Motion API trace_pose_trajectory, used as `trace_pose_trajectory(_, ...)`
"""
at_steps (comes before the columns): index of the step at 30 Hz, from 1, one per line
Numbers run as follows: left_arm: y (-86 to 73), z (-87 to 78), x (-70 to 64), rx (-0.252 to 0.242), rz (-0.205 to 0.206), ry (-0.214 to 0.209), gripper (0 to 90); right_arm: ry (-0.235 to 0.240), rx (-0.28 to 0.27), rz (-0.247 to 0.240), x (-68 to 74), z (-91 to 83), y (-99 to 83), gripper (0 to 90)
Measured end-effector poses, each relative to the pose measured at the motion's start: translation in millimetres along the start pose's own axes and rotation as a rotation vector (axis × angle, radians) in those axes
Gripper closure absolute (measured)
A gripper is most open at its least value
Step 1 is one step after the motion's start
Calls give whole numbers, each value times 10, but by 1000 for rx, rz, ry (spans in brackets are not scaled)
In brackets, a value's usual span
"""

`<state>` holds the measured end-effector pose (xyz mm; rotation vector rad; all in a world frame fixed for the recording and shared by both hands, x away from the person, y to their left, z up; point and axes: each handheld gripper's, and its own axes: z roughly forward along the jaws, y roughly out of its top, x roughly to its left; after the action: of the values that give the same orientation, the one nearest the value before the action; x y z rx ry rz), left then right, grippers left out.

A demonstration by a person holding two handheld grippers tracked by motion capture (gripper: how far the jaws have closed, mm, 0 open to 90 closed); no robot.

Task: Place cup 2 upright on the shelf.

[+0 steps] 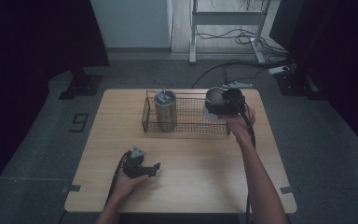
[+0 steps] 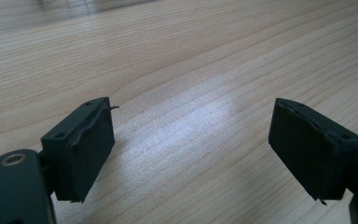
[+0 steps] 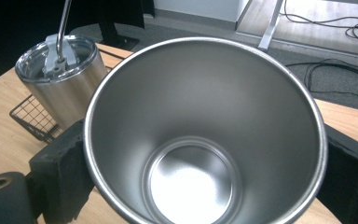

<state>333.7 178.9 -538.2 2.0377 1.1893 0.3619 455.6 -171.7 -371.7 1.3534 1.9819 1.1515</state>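
Gripping the open steel cup over the wire basket's right end, the right gripper clamps it; a lidded tumbler stands inside, left. The left gripper rests on the table, jaws apart.

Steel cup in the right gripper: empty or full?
Empty. The right gripper view looks straight into the steel cup held by the right gripper: bare shiny bottom, no liquid.

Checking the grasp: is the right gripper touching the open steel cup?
Touching. The right gripper view shows the black jaws pressed against both sides of the steel cup, right gripper.
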Motion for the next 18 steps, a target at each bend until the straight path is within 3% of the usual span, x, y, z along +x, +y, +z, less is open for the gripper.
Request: trace_pose_trajectory(18, -9, 12, -9, 8, 5, -1, 144, -21, 18, -1, -99, 161, 101, 69)
